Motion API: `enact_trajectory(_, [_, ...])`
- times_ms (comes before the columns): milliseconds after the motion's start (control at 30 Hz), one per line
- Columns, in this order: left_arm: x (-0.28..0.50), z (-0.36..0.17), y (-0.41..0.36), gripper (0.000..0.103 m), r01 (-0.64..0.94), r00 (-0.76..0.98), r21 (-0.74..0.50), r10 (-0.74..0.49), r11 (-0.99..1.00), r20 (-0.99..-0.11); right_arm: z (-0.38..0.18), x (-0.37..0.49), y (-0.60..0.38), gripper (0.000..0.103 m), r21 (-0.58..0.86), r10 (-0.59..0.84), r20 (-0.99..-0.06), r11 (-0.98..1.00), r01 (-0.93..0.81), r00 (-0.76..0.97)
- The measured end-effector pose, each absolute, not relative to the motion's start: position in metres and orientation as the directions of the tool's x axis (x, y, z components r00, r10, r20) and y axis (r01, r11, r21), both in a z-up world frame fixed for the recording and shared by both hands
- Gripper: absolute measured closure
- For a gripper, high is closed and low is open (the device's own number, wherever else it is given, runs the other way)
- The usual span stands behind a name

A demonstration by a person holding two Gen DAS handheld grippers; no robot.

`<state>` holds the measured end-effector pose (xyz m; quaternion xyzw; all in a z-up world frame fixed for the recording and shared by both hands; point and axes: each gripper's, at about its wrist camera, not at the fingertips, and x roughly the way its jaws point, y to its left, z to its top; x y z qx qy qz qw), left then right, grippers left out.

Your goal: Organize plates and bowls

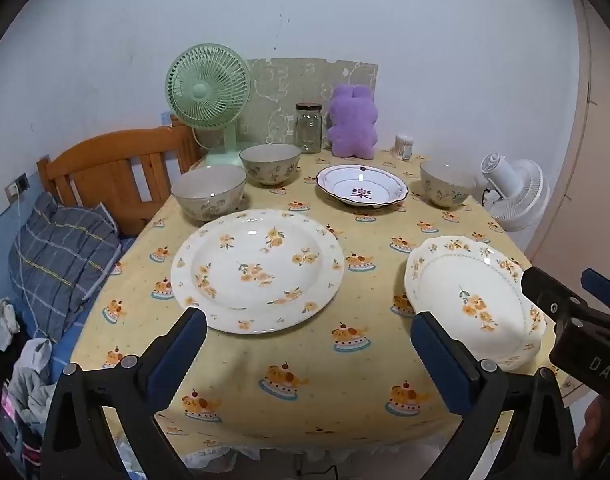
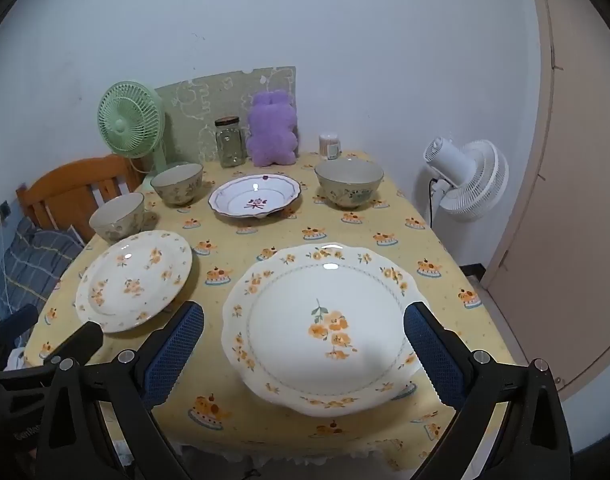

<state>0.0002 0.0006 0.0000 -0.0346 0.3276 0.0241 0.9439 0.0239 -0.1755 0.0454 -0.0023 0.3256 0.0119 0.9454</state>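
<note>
On the yellow tablecloth lie a round orange-flowered plate (image 1: 257, 270) (image 2: 135, 280), a scalloped flowered plate (image 1: 473, 300) (image 2: 317, 332) and, further back, a purple-rimmed deep plate (image 1: 361, 190) (image 2: 255, 198). Two patterned bowls (image 1: 209, 196) (image 1: 271, 162) stand at the back left and a third bowl (image 1: 445, 186) (image 2: 349, 182) at the back right. My left gripper (image 1: 307, 328) hovers open near the round plate's front edge. My right gripper (image 2: 305, 316) hovers open over the scalloped plate's near side. Neither holds anything.
Along the back wall stand a green fan (image 1: 207, 92), a glass jar (image 1: 309, 128), a purple plush toy (image 1: 353, 124) and a small container (image 1: 403, 146). A white fan (image 2: 465, 178) stands right of the table, a wooden headboard (image 1: 117, 176) and pillow (image 1: 61, 256) left.
</note>
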Motion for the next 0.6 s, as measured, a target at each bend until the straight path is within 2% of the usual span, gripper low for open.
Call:
enact_trajectory(200, [0.000,0.005,-0.013,0.000,-0.064,0.788,0.015,0.060,0.998,-0.613,0.049,0.026,-0.167,0.002,-0.021,0.008,-0.648,0.999,-0.028,0.762])
enact_trajectory(600, [0.000,0.005,-0.007,0.000,-0.063,0.776,-0.043,0.022,0.997,-0.630,0.047,0.023,-0.179,0.002,0.005,0.023,-0.666,1.000,-0.026,0.746])
